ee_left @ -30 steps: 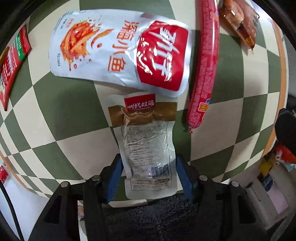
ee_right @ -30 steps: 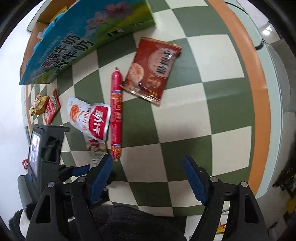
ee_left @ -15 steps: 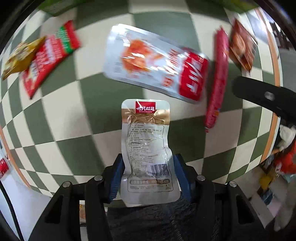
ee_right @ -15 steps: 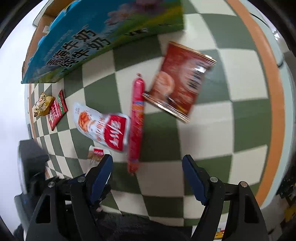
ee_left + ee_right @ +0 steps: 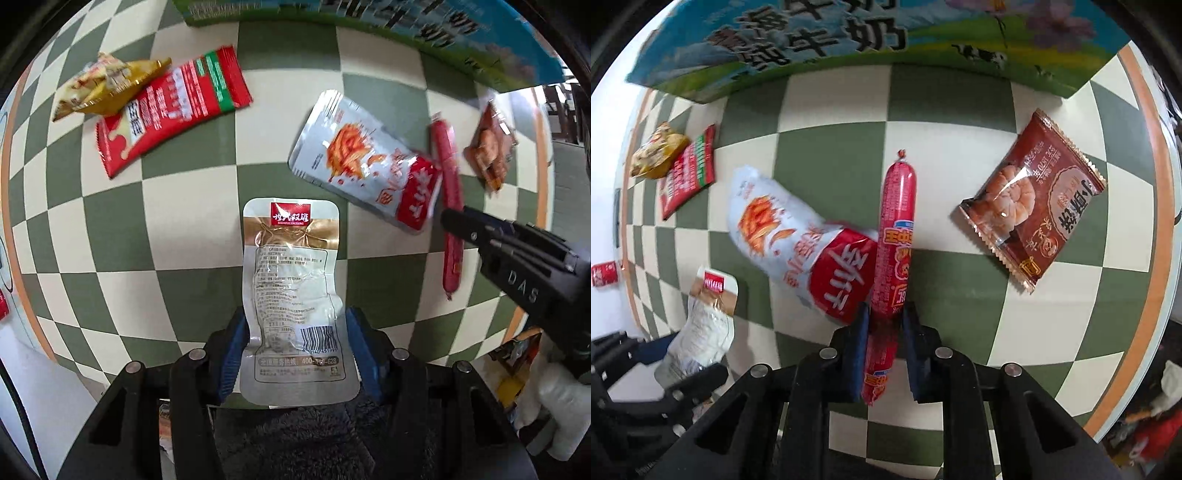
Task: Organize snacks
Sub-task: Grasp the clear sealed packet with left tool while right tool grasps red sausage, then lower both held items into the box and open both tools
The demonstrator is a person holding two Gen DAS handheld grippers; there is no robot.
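My left gripper (image 5: 295, 354) is clamped on a clear pouch (image 5: 293, 295), its blue pads pressing both long edges near the barcode end. The pouch is glossy crinkled plastic with a gold band and a small red label at its far end, and it fills the lower middle of the left wrist view. My right gripper (image 5: 884, 332) has just been closing and now pinches a red sausage (image 5: 895, 236) between its pads; the sausage is a smooth, shiny tube with a knotted tip, running up the middle of the right wrist view from low in the frame.

Just left of the sausage, touching it, lies one white and red bag (image 5: 798, 240), soft and wrinkled foil. At the right sits one brown packet (image 5: 1034, 218), flat with crimped edges, well apart from the sausage. At the upper left I count one red sachet (image 5: 687, 173) and one yellow packet (image 5: 657, 151) resting partly on it. Everything lies on a checked table (image 5: 960, 92) of green and cream squares with an orange rim. One blue carton (image 5: 849, 33) with printed cows spans the top.
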